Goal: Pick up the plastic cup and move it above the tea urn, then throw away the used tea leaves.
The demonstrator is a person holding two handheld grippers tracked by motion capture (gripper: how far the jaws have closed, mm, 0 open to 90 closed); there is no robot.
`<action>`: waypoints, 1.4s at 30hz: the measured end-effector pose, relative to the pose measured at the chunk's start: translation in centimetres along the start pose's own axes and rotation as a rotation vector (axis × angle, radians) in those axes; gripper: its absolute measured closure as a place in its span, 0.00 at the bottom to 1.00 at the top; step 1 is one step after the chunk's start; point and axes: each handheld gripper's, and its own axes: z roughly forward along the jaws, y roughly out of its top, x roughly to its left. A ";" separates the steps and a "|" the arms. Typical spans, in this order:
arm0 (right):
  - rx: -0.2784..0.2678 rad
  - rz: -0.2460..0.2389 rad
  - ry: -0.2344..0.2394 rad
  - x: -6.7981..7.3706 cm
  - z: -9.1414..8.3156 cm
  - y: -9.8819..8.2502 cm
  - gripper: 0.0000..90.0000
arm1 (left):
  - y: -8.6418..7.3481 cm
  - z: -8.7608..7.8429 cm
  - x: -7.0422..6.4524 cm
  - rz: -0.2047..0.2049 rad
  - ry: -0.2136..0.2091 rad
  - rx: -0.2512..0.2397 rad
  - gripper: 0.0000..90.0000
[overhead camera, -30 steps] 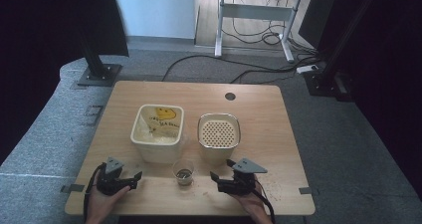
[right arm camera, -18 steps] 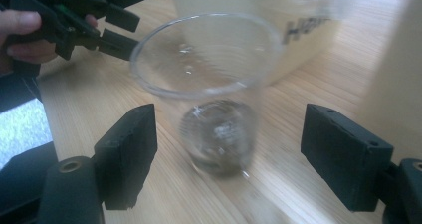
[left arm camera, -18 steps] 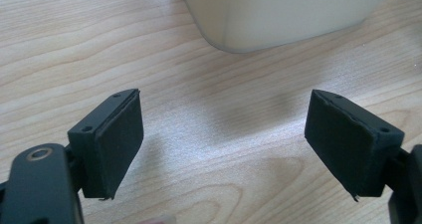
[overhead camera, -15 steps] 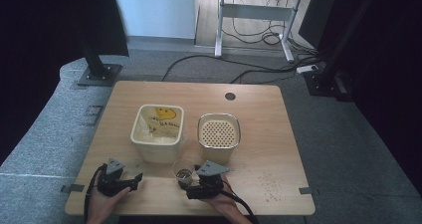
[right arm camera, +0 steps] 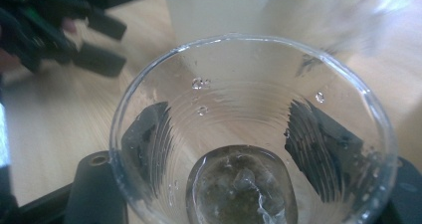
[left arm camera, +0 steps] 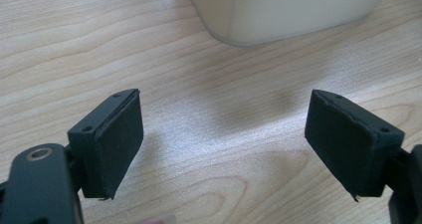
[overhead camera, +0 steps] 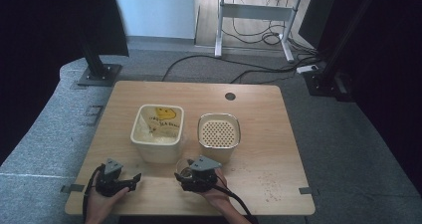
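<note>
Right gripper [overhead camera: 185,175]: moved in from right side of table since a second ago; jaws just closing, pads now pressed on both sides of clear plastic cup [right arm camera: 251,134]. Cup upright on table [overhead camera: 278,134], just in front of cream tub [overhead camera: 158,129]; dark residue and a little liquid at bottom. Judgement: grasp made, lift can follow. Left gripper [overhead camera: 133,178]: jaws wide apart, nothing between, unmoved. Perforated container [overhead camera: 219,133] beside tub, untouched.

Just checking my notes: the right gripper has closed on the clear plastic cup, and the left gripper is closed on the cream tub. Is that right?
Not quite. The left gripper is open on bare table, with the cream tub ahead of it untouched, as the left gripper view shows. The right gripper has indeed just closed on the clear plastic cup.
</note>
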 end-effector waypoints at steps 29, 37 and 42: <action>-0.279 0.145 -0.335 -10.4 -16.1 5.2 0.40 | -0.1 0.8 0.0 -0.003 -0.023 0.038 0.17; -0.266 0.135 -0.362 -12.3 -15.6 6.1 0.40 | -0.2 0.9 0.1 -0.003 -0.023 0.047 0.17; -0.257 0.103 -0.381 -13.0 -15.3 7.7 0.40 | -0.2 0.8 0.1 -0.003 -0.023 0.045 0.17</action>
